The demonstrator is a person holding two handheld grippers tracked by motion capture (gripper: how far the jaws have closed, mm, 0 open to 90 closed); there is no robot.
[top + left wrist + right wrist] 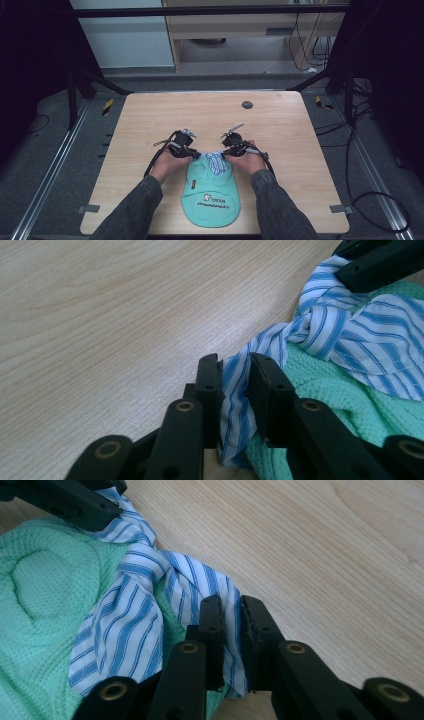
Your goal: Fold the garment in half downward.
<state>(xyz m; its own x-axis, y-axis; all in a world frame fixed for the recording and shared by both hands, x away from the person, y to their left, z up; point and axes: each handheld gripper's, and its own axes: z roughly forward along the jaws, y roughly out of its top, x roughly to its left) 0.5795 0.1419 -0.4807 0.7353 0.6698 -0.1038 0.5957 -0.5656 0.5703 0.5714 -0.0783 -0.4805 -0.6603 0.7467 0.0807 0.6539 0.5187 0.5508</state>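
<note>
Near the person's edge of the wooden table (150, 115) lies a mint-green garment (210, 192), spread flat. Its long axis runs from that near edge toward the table's middle, with the rounded hem and a line of dark lettering toward the person and the neck end pointing away. At that far end sits a blue-and-white striped collar (216, 162), whose two strips are tied in a knot at the neckline.

The left gripper (192, 154) rests at the collar's left side, just beyond the garment's neck, held in the person's left hand (167, 165). In the left gripper view its jaws are drawn close together on a striped strip (235, 400) of the collar, the cloth pinched flat between the pads, with the green knit (325, 390) just beside them and the knot (312, 322) farther along.

The right gripper (226, 151) mirrors it at the collar's right side, in the right hand (247, 162). Its jaws are likewise nearly closed, clamping the other striped strip (231, 625), which runs up from the pads to the knot (160, 570). The other gripper's black jaw shows at the far end of each gripper view, close to the knot. Both grippers sit low, at or near the tabletop, with the knot between them.
</note>
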